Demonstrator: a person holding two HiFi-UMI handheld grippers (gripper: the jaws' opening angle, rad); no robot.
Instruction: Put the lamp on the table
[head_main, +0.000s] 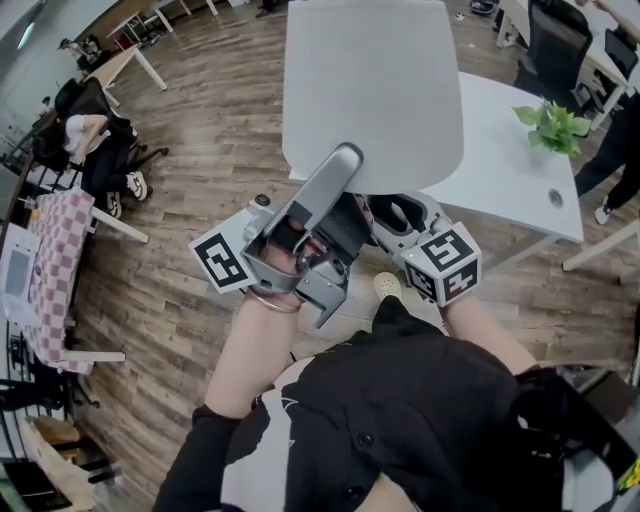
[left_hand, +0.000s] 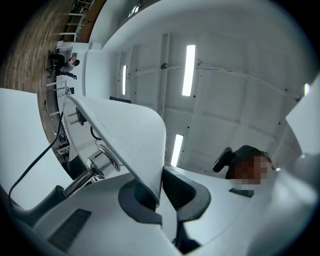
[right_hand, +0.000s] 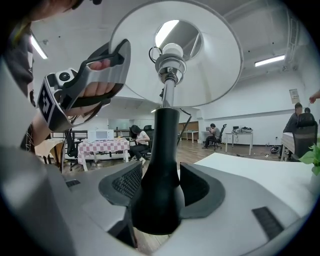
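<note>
The lamp has a wide white shade (head_main: 372, 88) and a black stem (right_hand: 162, 165) under a metal bulb socket (right_hand: 170, 64). It is held up in the air, over the near edge of the white table (head_main: 505, 160). My left gripper (head_main: 343, 165) is shut on the rim of the shade (left_hand: 127, 132), at its near side. In the left gripper view the edge of the shade runs between the two pads. My right gripper (right_hand: 161, 187) is shut on the black stem below the shade. From the head view its jaws are mostly hidden under the shade.
A small green plant (head_main: 555, 125) stands on the table's far right, beside a round cable hole (head_main: 556, 198). A table with a checked cloth (head_main: 50, 270) is at the left. Seated people and office chairs (head_main: 555, 40) are around the wooden floor (head_main: 220, 130).
</note>
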